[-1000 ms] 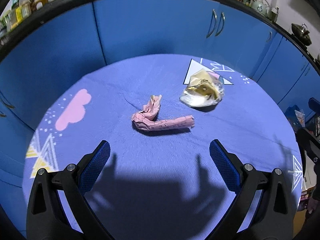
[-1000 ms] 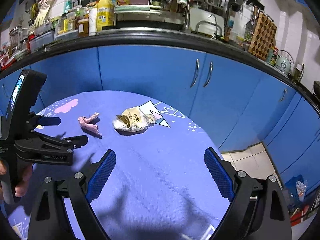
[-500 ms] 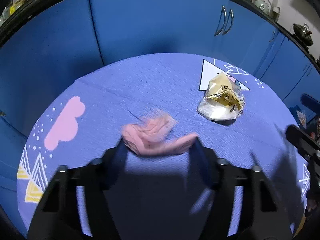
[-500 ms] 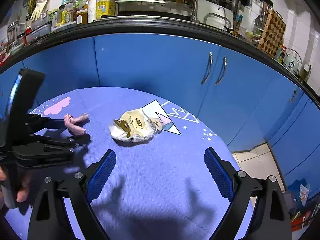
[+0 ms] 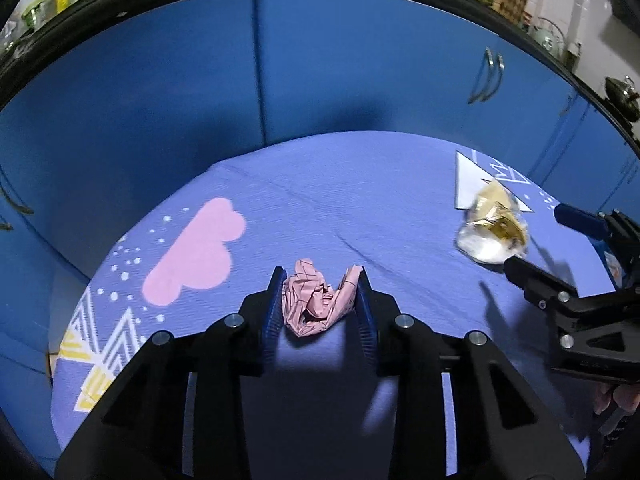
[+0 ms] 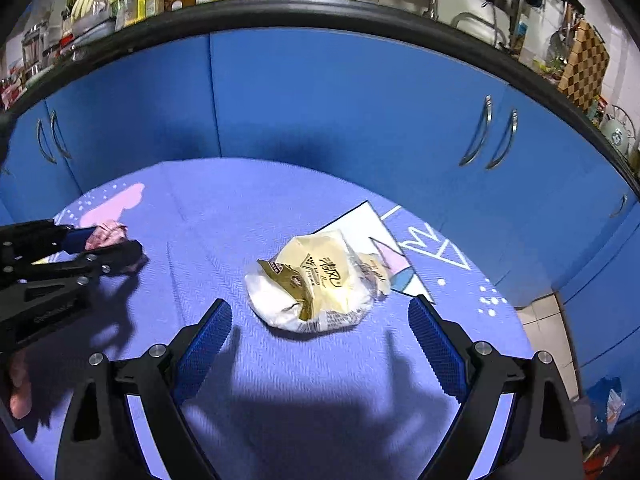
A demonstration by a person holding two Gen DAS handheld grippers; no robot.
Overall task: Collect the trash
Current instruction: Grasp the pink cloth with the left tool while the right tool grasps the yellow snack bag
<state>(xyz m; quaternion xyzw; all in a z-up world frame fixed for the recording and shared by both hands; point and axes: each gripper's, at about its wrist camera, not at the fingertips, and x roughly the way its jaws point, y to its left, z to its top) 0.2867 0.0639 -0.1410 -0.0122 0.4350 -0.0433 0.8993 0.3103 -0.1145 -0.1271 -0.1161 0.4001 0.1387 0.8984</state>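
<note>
Two pieces of trash lie on the round table (image 5: 360, 184) with its purple patterned cloth, and each gripper is set on one of them. The left gripper (image 5: 320, 300) has its fingers pinched on the crumpled pink paper (image 5: 316, 304), which sits toward the near left part of the table, just beside a pink cloud print. The paper looks soft and folded, bunched up between the pads, with loose ends poking above them. To lift it cleanly, the grip should stay firm and the rise go straight up, so no trailing end drags on the cloth.

The right gripper (image 6: 320, 344) has its fingers spread wide and apart from everything, just short of the food wrapper (image 6: 316, 284). The wrapper lies nearer the far right edge, partly over a white triangle print. It is a puffy, crinkled bag, clear plastic with yellow and gold printing. It will likely slip and give under pressure, so the fingers should come down on both sides of its middle before closing.
</note>
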